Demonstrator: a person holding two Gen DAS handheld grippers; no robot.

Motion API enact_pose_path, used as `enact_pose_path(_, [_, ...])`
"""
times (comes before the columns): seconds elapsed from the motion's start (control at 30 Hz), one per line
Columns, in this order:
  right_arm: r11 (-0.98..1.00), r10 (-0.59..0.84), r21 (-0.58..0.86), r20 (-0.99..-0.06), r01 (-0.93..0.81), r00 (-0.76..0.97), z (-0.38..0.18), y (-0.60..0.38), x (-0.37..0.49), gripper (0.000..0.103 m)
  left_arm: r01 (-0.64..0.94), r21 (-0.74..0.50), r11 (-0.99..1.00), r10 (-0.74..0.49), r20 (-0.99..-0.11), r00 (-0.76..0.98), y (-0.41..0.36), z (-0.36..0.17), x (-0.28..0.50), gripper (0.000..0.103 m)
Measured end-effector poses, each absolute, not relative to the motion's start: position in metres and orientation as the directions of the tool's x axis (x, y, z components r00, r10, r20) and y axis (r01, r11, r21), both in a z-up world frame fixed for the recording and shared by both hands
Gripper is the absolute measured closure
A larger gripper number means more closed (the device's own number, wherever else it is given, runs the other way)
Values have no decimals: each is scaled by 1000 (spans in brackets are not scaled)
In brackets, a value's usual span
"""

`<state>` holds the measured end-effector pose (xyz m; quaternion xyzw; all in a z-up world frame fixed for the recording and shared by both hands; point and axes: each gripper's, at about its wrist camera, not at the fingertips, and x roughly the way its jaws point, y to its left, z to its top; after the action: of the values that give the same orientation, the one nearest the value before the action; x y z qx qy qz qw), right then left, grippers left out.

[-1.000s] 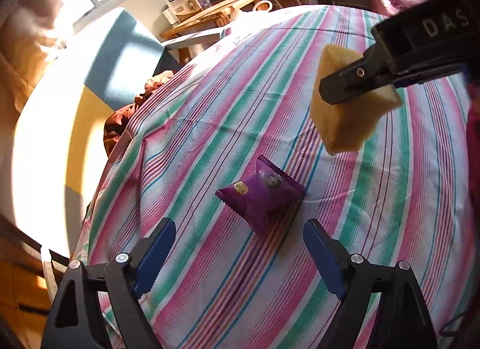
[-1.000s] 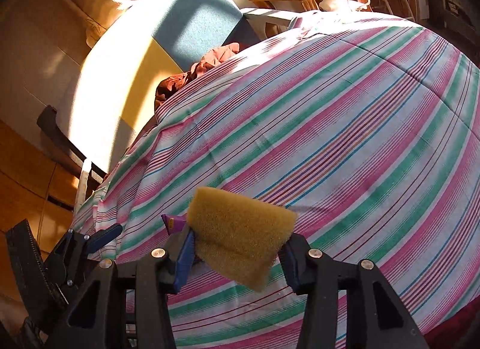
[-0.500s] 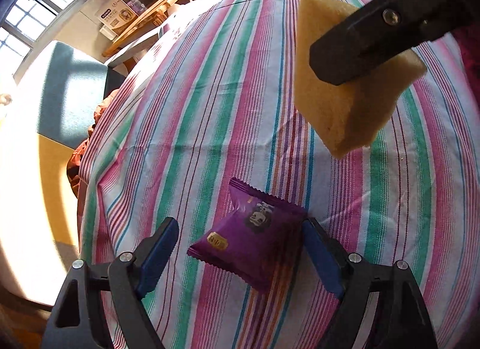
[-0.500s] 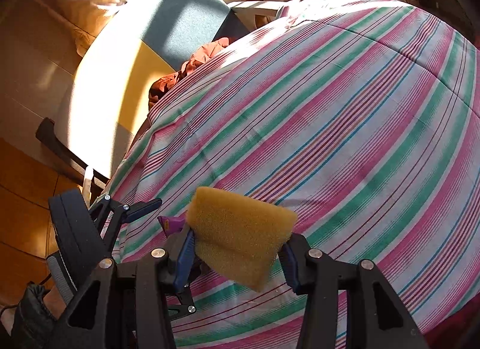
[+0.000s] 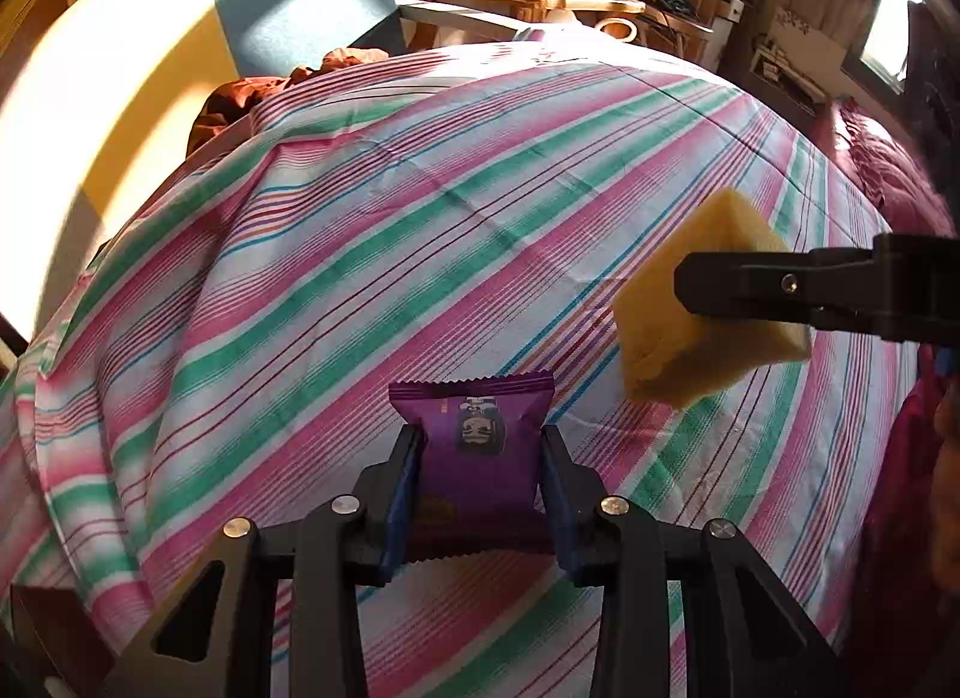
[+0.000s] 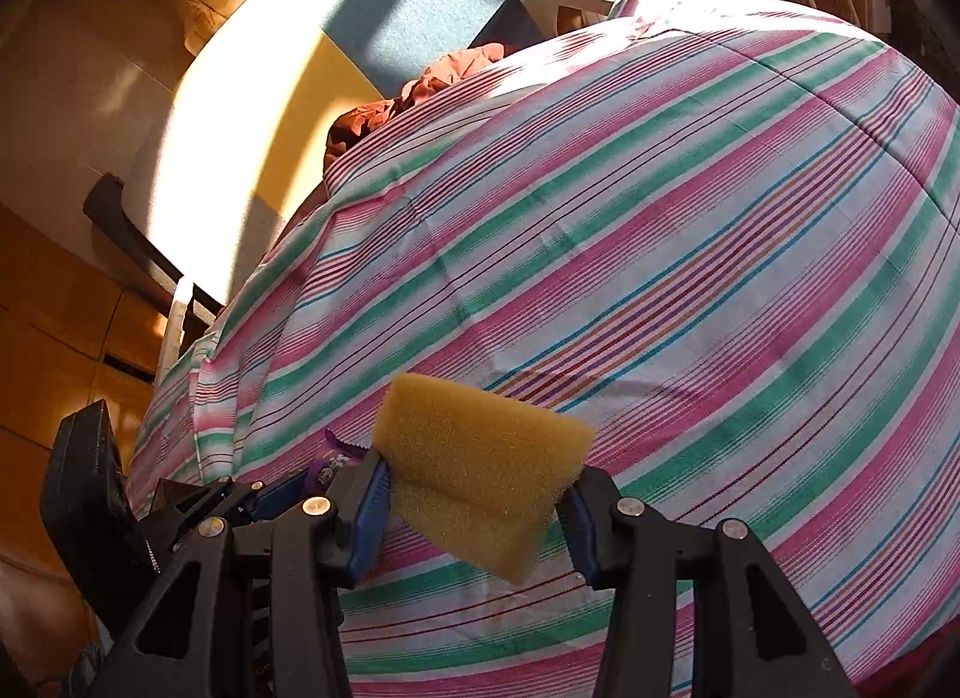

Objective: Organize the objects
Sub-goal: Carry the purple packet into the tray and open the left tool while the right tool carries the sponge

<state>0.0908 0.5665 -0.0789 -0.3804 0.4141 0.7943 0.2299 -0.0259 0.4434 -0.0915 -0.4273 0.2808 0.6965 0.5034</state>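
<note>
My left gripper [image 5: 480,479] pinches the glossy purple crinkle-edged snack packet [image 5: 477,449] by its flat sides, just above the striped pink-and-green cotton cloth [image 5: 372,254]. I judge that grip keeps the slippery foil from sliding. My right gripper [image 6: 474,503] squeezes the porous yellow foam sponge block [image 6: 480,479], tilted, also above the cloth, right of the packet.
</note>
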Motion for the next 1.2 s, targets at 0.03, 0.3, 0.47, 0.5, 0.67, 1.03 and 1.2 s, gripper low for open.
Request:
enact_pose_path(0.03, [-572,42,477,-795,-667,-605,-79,563,87,54,-930,-60,-362,476,-870,-129,435,-88,-24,64])
enact_pose_path(0.3, [-708,23,399,-811,-582,-584,-77,535,64,54,-842,-133,-523,513,-838,-186,366,-64,-21,64])
enact_pose_path(0.47, [-759,26,363,-812,-540,-583,-75,523,56,54,-793,-163,-587,535,-814,-229,323,-51,-21,64])
enact_pose_path(0.5, [-767,29,354,-814,-535,-580,-75,521,55,54,-783,-167,-599,539,-807,-241,312,-47,-20,64])
enact_pose_path(0.67, [-796,42,325,-812,-511,-582,-72,510,51,54,-726,-186,-662,557,-771,-310,251,-29,-25,64])
enact_pose_path(1.03, [-839,71,259,-820,-479,-568,-72,495,44,54,-480,-269,-835,491,-759,-428,85,-29,-52,64])
enact_pose_path(1.2, [-861,74,230,-825,-453,-560,-72,485,39,54,-400,-335,-853,493,-768,-409,44,-44,-48,64])
